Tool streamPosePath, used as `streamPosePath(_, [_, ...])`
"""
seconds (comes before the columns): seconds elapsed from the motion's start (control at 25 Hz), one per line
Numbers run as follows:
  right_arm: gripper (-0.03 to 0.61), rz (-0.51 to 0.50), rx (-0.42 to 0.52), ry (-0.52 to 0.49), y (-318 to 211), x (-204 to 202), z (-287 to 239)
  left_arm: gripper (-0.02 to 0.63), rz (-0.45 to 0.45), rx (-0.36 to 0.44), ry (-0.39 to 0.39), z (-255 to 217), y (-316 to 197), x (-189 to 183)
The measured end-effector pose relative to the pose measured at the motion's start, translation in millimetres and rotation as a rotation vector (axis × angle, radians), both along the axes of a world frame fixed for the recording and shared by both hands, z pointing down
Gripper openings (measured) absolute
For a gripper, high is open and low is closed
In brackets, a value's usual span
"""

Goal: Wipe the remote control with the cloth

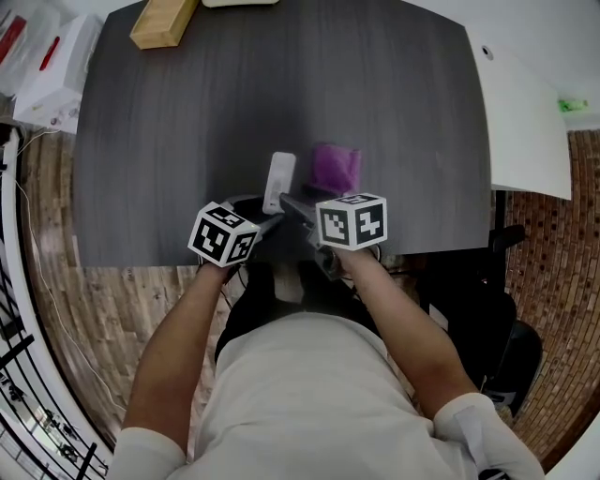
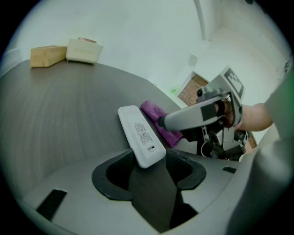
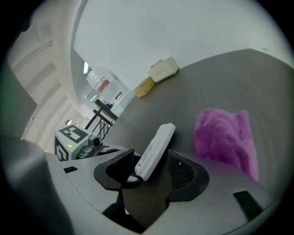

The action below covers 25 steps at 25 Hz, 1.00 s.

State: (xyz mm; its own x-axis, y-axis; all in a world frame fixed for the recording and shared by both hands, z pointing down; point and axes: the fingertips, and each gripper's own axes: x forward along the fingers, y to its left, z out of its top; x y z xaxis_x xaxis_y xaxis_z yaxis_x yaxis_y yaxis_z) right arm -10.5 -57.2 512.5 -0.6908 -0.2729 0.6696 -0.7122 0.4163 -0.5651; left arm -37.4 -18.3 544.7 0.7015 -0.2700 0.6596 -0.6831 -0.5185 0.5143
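The white remote control [image 1: 279, 180] lies lengthwise near the front edge of the dark table [image 1: 187, 122]. Its labelled back [image 2: 140, 134] faces up. My left gripper [image 2: 149, 167] is shut on the remote's near end, and the remote tilts up from that end [image 3: 154, 149]. Just right of the remote, the purple cloth [image 1: 336, 167] rests on the table in a loose heap, with nothing touching it. My right gripper [image 3: 149, 172] stands open beside the cloth [image 3: 225, 137]. Its long grey finger [image 2: 183, 120] reaches in close to the remote.
A tan box [image 1: 164, 21] and a pale box [image 2: 84, 50] sit at the table's far edge. White cartons [image 1: 56, 70] lie off the table to the left. A white tabletop [image 1: 525, 122] adjoins on the right. The table's front edge runs just under both grippers.
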Motion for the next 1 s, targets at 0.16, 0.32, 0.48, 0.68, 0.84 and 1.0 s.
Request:
streamPosePath(0.16, [0.227,0.015,-0.106,0.007,4.5,-10.8,20.8,0.219,0.029,0.01,-0.007,0.2,3.7,3.2])
streamPosePath(0.32, [0.147,0.039,-0.149,0.045,2.9,-7.0,27.3,0.215,0.051,0.031,-0.025,0.1,5.8,4.9])
streamPosePath(0.48, [0.126,-0.006,-0.057,0.137,2.2,-5.7,18.5,0.215,0.105,0.03,-0.023,0.3,11.7,9.3])
streamPosePath(0.68, [0.096,-0.101,0.032,0.206,6.7,-17.5,10.3,0.215,0.099,0.066,-0.008,-2.8,13.3,8.2])
streamPosePath(0.84, [0.06,-0.126,0.044,0.154,12.6,-29.2,-1.2,0.215,0.154,0.069,-0.016,-2.2,17.6,10.5])
streamPosePath(1.0, [0.04,-0.177,0.04,0.133,20.8,-42.7,-2.8,0.215,0.237,0.077,-0.048,1.6,23.4,5.9])
